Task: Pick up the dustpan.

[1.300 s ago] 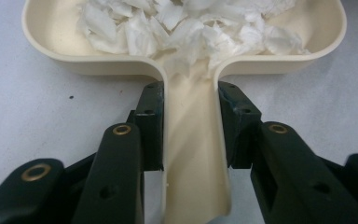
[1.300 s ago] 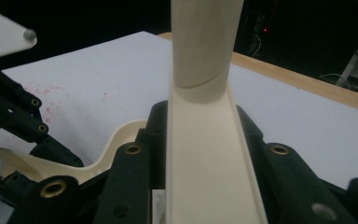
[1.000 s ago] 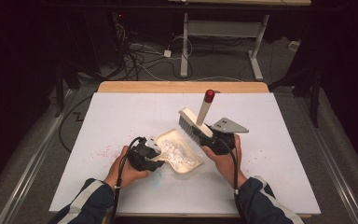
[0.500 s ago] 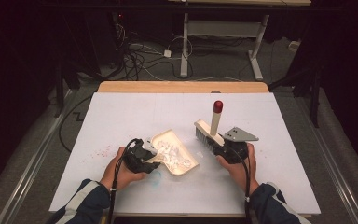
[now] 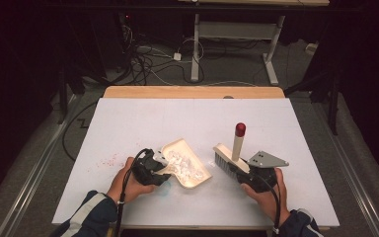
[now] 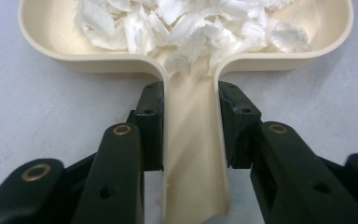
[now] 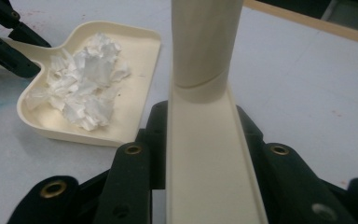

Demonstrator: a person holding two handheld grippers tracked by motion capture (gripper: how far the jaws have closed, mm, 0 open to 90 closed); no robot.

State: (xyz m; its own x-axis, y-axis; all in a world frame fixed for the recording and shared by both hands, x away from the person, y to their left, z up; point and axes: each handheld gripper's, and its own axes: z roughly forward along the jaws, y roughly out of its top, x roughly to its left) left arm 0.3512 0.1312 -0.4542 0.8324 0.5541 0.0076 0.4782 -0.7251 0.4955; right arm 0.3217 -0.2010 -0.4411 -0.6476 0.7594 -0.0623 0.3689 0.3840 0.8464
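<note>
From the high view, my right tongs (image 5: pixel 238 173) have carried the brush (image 5: pixel 231 162) off to the right since a second ago; it was over the dustpan (image 5: pixel 193 174) then, and now it stands apart from it on the white worktop (image 5: pixel 296 123), red-tipped handle upright. My left tongs (image 5: pixel 162 167) have not shifted and keep the pan where it was. Both sets of tips are hidden here under the gripper bodies and my hands, so the grips are hard to read from above.

In the left gripper view, the left tongs (image 6: pixel 190 126) pinch the dustpan's (image 6: pixel 191 154) handle from both sides, pads pressed to its walls. The pan lies straight ahead of them, with white paper scraps (image 6: pixel 186 28) piled in it; its far end is cut off.

In the right gripper view, the right tongs (image 7: pixel 200 135) pinch the brush (image 7: pixel 205 140) body between them, its handle rising out of frame. The dustpan (image 7: pixel 140 60) with scraps (image 7: pixel 86 79) sits ahead to the left, the left tongs (image 7: pixel 9 42) at its handle.
</note>
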